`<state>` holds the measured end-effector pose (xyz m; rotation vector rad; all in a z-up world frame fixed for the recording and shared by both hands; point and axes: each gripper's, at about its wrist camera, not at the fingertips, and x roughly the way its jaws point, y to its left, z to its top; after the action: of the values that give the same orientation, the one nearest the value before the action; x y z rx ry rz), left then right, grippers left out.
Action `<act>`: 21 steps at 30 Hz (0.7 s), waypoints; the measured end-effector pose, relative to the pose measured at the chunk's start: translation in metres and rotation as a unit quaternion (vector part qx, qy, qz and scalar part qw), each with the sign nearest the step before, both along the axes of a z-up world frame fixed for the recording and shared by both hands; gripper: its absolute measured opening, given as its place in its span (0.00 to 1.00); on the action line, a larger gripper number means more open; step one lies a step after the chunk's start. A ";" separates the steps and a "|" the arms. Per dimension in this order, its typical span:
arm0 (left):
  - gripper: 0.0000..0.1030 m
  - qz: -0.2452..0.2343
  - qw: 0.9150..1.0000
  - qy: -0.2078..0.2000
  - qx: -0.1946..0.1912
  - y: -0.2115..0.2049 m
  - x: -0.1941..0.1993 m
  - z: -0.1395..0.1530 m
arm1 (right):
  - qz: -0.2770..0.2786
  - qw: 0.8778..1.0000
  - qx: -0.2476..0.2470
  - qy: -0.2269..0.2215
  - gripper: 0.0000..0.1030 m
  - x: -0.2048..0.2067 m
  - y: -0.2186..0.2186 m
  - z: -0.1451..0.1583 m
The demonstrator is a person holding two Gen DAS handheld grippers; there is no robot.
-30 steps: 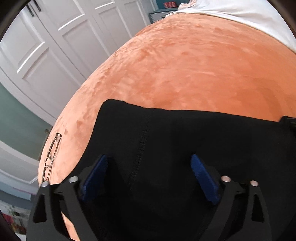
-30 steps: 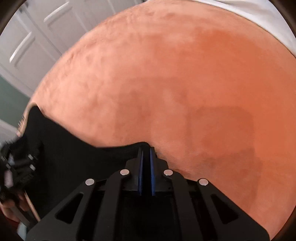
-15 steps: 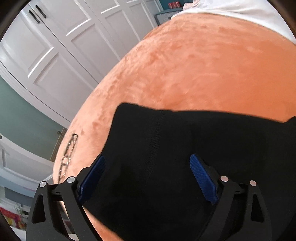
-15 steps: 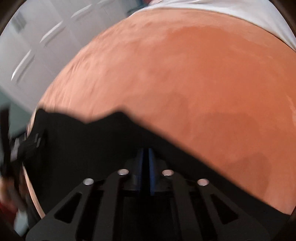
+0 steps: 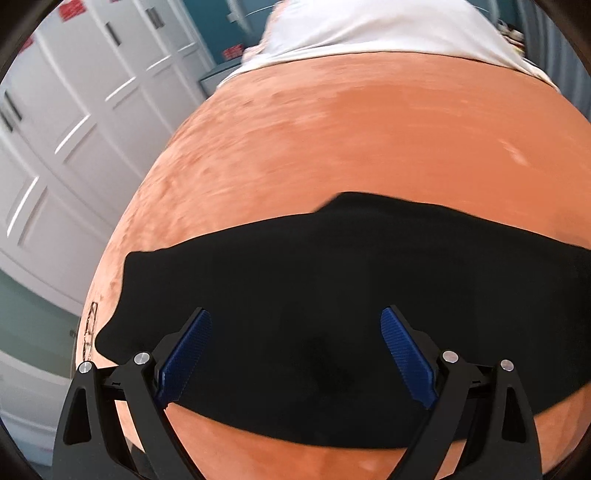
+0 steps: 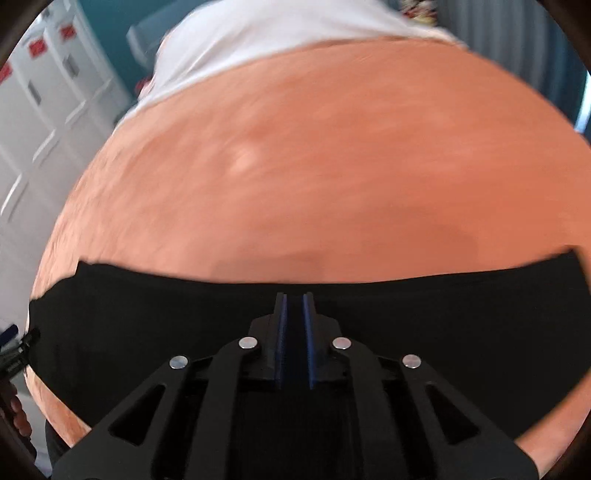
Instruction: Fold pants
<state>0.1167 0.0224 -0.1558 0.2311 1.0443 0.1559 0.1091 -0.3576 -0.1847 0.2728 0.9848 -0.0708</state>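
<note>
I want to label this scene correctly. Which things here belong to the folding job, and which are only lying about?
Job: black pants; left gripper, open; right gripper, pinching the pants; orange blanket.

Lying about: white sheet; white cupboard doors.

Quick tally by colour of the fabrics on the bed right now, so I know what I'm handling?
Black: 1, the black pants
Orange: 1, the orange plush blanket
White: 1, the white sheet
Total: 3
</note>
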 end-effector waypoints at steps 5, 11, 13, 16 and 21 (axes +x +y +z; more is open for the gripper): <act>0.89 -0.028 1.000 0.011 -0.007 -0.041 -0.015 0.004 | -0.141 0.989 -0.036 -0.020 0.39 -0.088 -0.126 0.016; 0.89 -0.054 0.998 0.025 -0.003 -0.083 -0.029 0.005 | -0.185 0.982 -0.039 -0.015 0.76 -0.113 -0.206 0.007; 0.89 -0.058 0.998 0.025 -0.002 -0.090 -0.031 0.007 | -0.159 0.987 -0.024 -0.003 0.28 -0.105 -0.221 -0.004; 0.89 -0.065 0.998 0.018 0.014 -0.098 -0.032 0.013 | -0.127 0.992 0.001 0.002 0.08 -0.083 -0.212 -0.005; 0.89 -0.059 0.998 0.013 0.018 -0.103 -0.030 0.016 | -0.150 0.986 -0.060 -0.041 0.09 -0.092 -0.229 0.018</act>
<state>0.0863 -0.0808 -0.1402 0.3276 1.0523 0.0661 0.0173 -0.5871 -0.1663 0.3092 0.8489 -0.3899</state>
